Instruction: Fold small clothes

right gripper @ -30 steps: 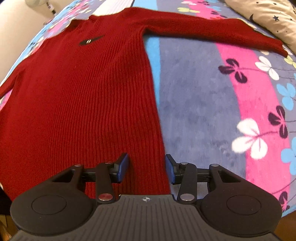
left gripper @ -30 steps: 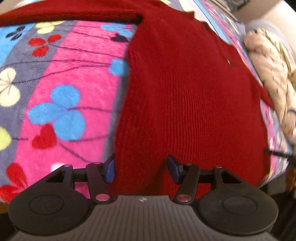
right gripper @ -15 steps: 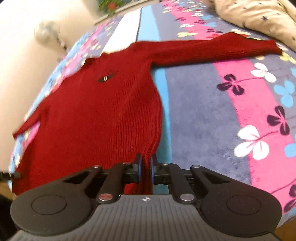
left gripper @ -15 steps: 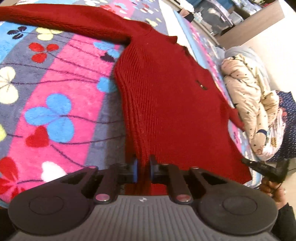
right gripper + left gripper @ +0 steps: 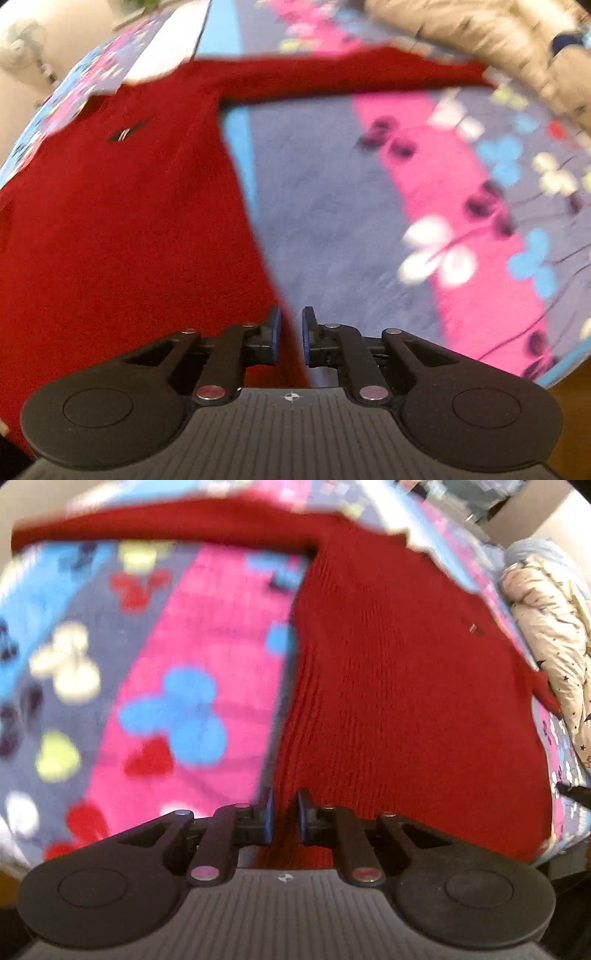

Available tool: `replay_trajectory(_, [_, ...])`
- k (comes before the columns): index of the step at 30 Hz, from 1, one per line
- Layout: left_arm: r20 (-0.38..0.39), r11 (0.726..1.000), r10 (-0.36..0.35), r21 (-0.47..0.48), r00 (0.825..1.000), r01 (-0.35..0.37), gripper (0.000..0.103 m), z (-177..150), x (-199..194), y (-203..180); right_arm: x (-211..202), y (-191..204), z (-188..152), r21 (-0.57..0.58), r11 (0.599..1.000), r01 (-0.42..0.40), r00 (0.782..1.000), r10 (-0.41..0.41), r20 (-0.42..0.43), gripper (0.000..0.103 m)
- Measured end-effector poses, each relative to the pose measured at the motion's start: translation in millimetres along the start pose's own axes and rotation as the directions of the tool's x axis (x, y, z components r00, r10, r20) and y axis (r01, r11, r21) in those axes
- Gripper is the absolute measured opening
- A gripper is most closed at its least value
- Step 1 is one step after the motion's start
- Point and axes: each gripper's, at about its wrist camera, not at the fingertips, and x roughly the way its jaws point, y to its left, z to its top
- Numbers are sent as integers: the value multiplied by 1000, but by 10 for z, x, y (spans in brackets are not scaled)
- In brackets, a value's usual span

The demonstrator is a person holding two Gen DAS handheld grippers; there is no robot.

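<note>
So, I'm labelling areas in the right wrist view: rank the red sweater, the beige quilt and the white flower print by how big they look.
1. red sweater
2. beige quilt, partly cut off, so unsure
3. white flower print

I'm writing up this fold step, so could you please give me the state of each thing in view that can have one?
red sweater: spread flat on the blanket, unfolded, both sleeves stretched out, bottom corners pinched.
left gripper: nearly closed, hem corner between its pads, jaws just eased open slightly.
right gripper: nearly closed on the other hem corner, jaws just eased open slightly.
flowered blanket: laid out flat.
beige quilt: bunched up beside the sweater.
</note>
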Motion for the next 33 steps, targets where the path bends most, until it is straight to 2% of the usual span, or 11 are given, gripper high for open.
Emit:
replay_trajectory(2, [96, 997, 16, 67, 995, -23, 39, 35, -140, -104, -169, 4, 39, 9, 1000, -15, 994, 14, 106, 28])
replay_trajectory(4, [130, 994, -13, 111, 991, -2, 44, 43, -188, -209, -257, 4, 52, 22, 996, -90, 984, 85, 155, 37])
replay_trajectory(7, [52, 986, -39, 166, 998, 30, 44, 16, -40, -353, -153, 114, 27, -36, 991, -131, 987, 134, 94, 40])
replay_trajectory(9, [-38, 973, 64, 225, 997, -54, 46, -36, 183, -439, 52, 222, -30, -89, 991, -95, 995, 94, -19, 43])
replay_trajectory(11, [-59, 950, 140, 288, 988, -117, 47, -113, 307, -523, 250, 312, -97, -135, 991, -20, 993, 4, -115, 43])
replay_trajectory(16, [15, 968, 89, 235, 996, -90, 54, -64, 151, -517, 195, 393, -105, -153, 988, -16, 997, 4, -81, 48])
replay_trajectory(20, [-30, 947, 149, 292, 988, -134, 60, -119, 257, -581, 165, 431, -54, -163, 987, 1, 999, -9, -45, 48])
replay_trajectory(23, [47, 953, 113, 276, 993, -121, 64, -85, 163, -635, 12, 427, 6, -136, 991, -5, 999, 10, 36, 48])
replay_trajectory(25, [118, 966, 85, 235, 989, -111, 74, -27, 37, -635, -91, 443, 51, -120, 993, -2, 994, 15, 104, 48])
replay_trajectory(30, [256, 968, 63, 221, 965, -122, 81, 46, -146, -745, -237, 558, 175, -140, 990, 23, 968, 13, 250, 48])
replay_trajectory(33, [360, 959, 75, 230, 930, -167, 81, 57, -224, -837, -264, 636, 237, -136, 991, 0, 956, 40, 292, 48])
